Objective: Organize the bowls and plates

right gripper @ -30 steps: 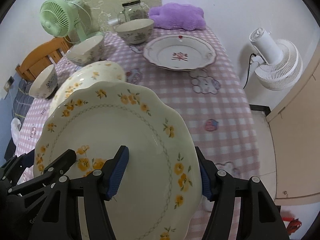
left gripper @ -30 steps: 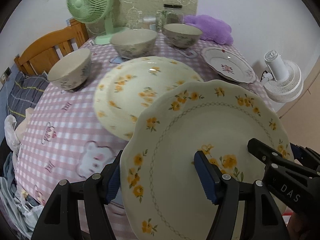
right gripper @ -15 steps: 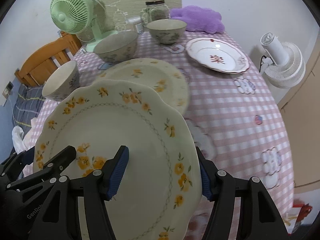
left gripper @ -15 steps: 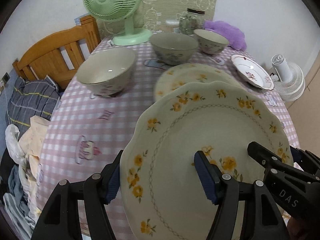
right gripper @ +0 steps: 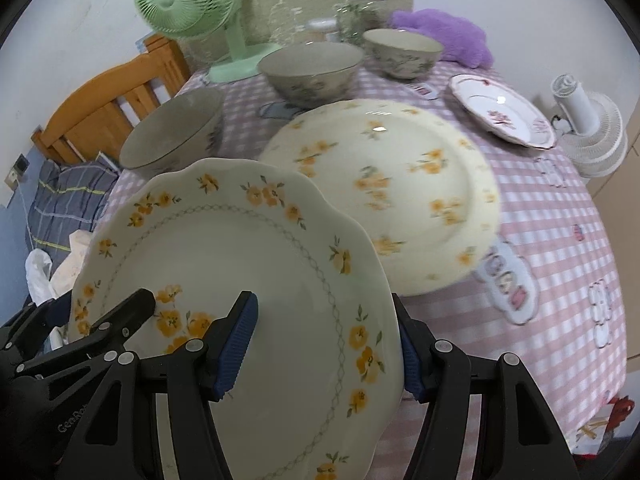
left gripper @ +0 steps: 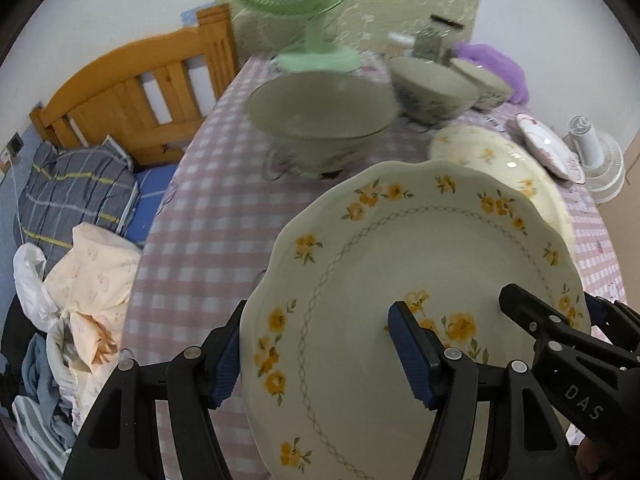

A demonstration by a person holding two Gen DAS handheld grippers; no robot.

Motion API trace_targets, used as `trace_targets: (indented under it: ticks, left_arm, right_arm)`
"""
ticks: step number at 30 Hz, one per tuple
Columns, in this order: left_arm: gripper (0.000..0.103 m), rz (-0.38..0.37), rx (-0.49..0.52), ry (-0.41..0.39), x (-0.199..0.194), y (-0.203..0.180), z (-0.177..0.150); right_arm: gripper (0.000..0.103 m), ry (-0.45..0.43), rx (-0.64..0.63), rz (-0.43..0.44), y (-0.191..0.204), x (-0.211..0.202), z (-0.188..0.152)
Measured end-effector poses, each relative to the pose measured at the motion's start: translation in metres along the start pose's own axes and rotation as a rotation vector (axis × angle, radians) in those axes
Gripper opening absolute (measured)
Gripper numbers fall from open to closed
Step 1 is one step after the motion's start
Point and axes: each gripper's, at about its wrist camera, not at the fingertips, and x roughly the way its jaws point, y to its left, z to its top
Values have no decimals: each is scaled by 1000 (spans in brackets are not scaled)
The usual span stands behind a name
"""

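A scalloped cream plate (left gripper: 420,280) with small yellow flowers and a thin chain ring is held up over the near end of the table, tilted, carried between the two grippers. The left gripper (left gripper: 320,356) pinches the plate's left rim, one blue pad on the plate's face and the other behind the edge; the right gripper (right gripper: 324,344) grips the opposite rim the same way, one pad on the face and one tucked behind the right edge. Just beyond it, flat on the pink checked tablecloth (right gripper: 560,240), lies a second yellow-flowered plate (right gripper: 400,184), round-rimmed and a little blurred. Farther back stand three pale bowls: one near the left edge of the table (right gripper: 172,136), one in the middle (right gripper: 312,68) and one toward the far right (right gripper: 402,52); whether their painted pattern is leaves or flowers I cannot quite tell from here. To the right lies a white plate with a red motif (right gripper: 502,110). A green table fan (right gripper: 188,8) stands at the far left corner, with a glass jar (right gripper: 362,12) and a purple plush cushion (right gripper: 444,34) along the back. A white fan (right gripper: 588,132) sits off the table's right side, and on the left a wooden bed frame (left gripper: 136,92) holds a checked blanket (left gripper: 76,196) and heaped clothes (left gripper: 80,300).
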Motion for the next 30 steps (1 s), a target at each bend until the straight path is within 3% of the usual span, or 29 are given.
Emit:
trace_targets:
  ticks: [13,19,30]
  left_arm:
    - [68,17,-25,65,29,44,0]
    - [69,17,-7,55,35,43,3]
    - [85,17,-8,87,35,38,4]
  right_arm:
    - [65,85,-15,5,44,39,2]
    - [63,110,13,-16,46,49,1]
    - [65,125,-12,-20,46,42,4]
